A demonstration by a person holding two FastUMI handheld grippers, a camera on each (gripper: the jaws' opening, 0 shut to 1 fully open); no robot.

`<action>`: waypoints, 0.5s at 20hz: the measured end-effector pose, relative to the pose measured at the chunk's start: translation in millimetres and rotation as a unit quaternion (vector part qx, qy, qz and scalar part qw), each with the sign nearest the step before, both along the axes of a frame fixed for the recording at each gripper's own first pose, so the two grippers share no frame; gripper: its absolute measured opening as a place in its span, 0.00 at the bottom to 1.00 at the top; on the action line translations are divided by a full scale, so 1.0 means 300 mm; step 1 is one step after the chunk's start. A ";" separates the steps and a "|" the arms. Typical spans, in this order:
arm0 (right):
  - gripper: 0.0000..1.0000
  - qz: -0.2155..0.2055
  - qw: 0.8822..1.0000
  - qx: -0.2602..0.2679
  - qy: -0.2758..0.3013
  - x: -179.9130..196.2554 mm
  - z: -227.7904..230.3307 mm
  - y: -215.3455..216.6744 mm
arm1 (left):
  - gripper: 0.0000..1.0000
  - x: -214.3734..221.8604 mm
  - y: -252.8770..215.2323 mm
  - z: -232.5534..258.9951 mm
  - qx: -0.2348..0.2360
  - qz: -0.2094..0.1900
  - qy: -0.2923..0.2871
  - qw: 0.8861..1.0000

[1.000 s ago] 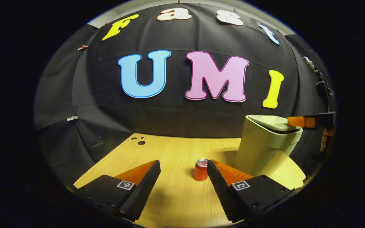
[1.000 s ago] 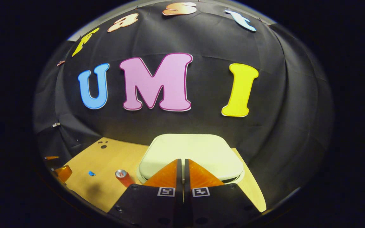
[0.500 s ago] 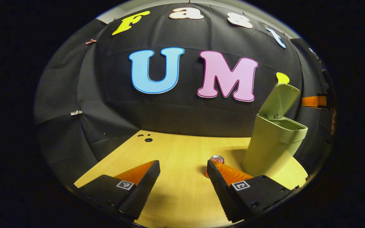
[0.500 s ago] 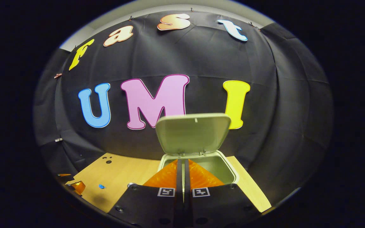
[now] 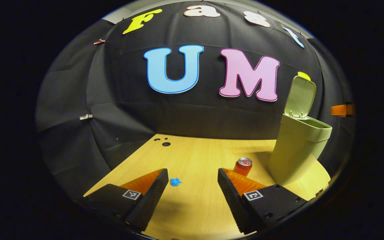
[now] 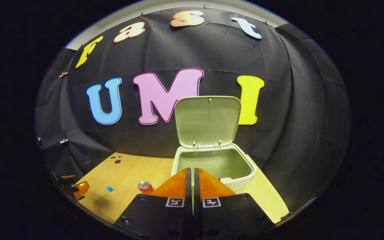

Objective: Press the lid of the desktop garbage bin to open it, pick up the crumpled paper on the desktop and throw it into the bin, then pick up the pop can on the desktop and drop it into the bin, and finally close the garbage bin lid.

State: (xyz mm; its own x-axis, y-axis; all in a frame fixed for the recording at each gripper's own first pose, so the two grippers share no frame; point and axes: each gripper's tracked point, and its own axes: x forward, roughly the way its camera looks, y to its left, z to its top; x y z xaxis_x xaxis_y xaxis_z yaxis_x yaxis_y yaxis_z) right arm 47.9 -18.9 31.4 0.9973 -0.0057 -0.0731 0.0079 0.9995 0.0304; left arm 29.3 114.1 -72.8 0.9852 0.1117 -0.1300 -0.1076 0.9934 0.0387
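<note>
The pale green bin (image 5: 295,156) stands at the table's right with its lid (image 5: 300,96) swung upright. In the right gripper view the bin (image 6: 242,182) is just ahead, its inside bare under the raised lid (image 6: 207,121). My right gripper (image 6: 190,170) is shut on nothing, a little short of the bin's front rim. My left gripper (image 5: 192,173) is open above the table. A small blue crumpled paper (image 5: 175,182) lies just ahead of its left finger. The red pop can (image 5: 243,166) stands upright by its right finger, left of the bin.
The wooden table (image 5: 195,156) has small holes (image 5: 166,144) near its far left corner. From the right gripper view, the can (image 6: 145,187) and paper (image 6: 110,189) sit left of the bin, with the left gripper (image 6: 78,188) beyond them.
The bin lid has sprung from closed to fully upright. My right gripper has pulled back from the lid. The left gripper has swung left, bringing the blue paper between its fingers' line.
</note>
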 end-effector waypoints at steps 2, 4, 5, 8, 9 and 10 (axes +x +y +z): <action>0.05 0.002 1.000 -0.002 0.004 -0.002 -0.019 0.019 | 0.96 0.005 0.022 -0.015 0.002 0.003 0.004 1.000; 0.05 0.001 1.000 -0.002 0.012 -0.005 -0.043 0.030 | 0.96 0.016 0.044 -0.029 0.000 0.006 0.007 1.000; 0.05 0.002 1.000 0.000 0.016 -0.009 -0.057 0.038 | 0.96 0.023 0.052 -0.039 -0.005 0.004 0.006 1.000; 0.05 -0.003 1.000 -0.002 0.026 -0.012 -0.089 0.043 | 0.96 0.058 0.087 -0.076 -0.009 0.008 0.016 1.000; 0.05 -0.003 1.000 -0.005 0.031 -0.013 -0.100 0.047 | 0.96 0.070 0.105 -0.100 -0.010 0.012 0.021 1.000; 0.05 -0.003 0.999 -0.007 0.035 -0.017 -0.109 0.047 | 0.96 0.089 0.123 -0.115 -0.013 0.016 0.027 0.999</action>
State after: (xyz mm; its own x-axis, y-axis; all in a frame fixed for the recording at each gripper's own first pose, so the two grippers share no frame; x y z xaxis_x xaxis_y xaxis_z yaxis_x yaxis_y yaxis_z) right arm 42.9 -4.8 -1.3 0.9897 -0.0139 -0.1427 0.0161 0.9998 0.0146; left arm 56.0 151.1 -107.1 0.9727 0.1384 -0.1863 -0.1371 0.9904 0.0198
